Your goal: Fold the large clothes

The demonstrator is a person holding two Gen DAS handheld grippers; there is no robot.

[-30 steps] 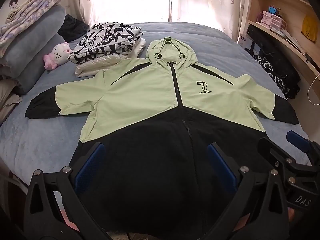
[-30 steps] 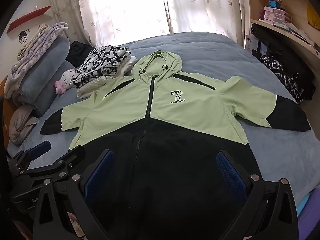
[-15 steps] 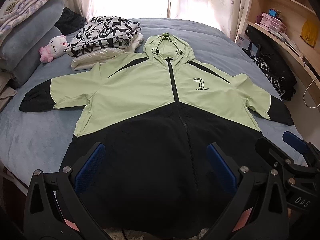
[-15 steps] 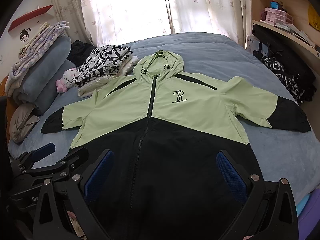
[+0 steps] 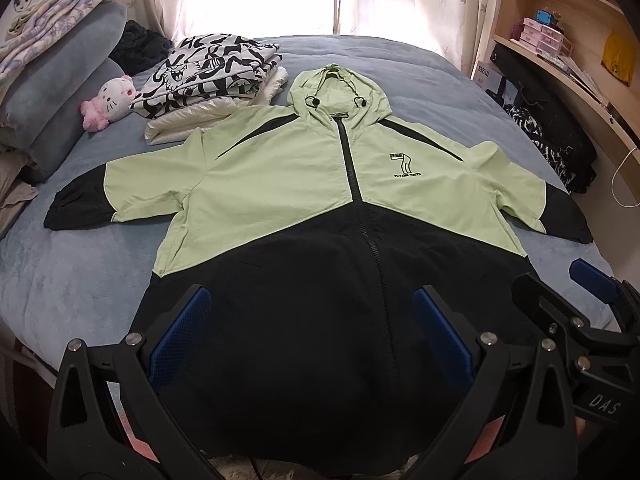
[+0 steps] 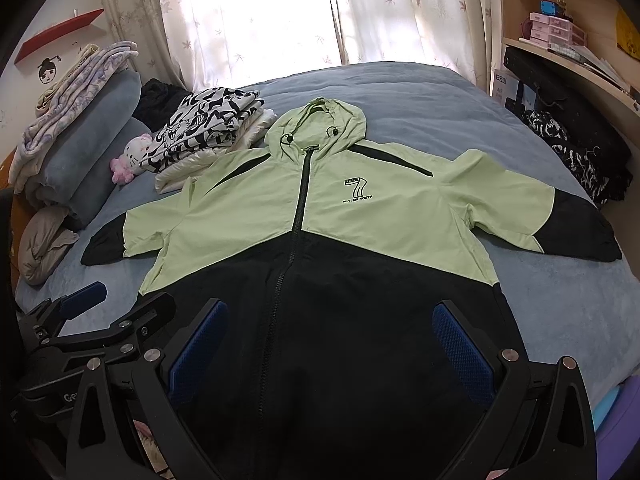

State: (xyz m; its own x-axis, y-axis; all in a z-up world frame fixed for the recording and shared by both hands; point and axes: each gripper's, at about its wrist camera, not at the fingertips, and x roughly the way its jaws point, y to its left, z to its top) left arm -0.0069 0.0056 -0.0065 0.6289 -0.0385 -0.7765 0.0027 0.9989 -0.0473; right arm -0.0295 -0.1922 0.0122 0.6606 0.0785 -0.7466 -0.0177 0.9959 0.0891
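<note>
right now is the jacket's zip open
No, the jacket lies flat on the bed with its black zip closed all the way up to the hood.

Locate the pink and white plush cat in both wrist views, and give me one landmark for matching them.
Left wrist view: the plush cat lies at upper left on the blue bed, left of the folded black-and-white garment.
Right wrist view: the plush cat lies at mid-left, again just left of that folded garment.
Shared landmark: the "7" logo on the jacket's green chest.
</note>
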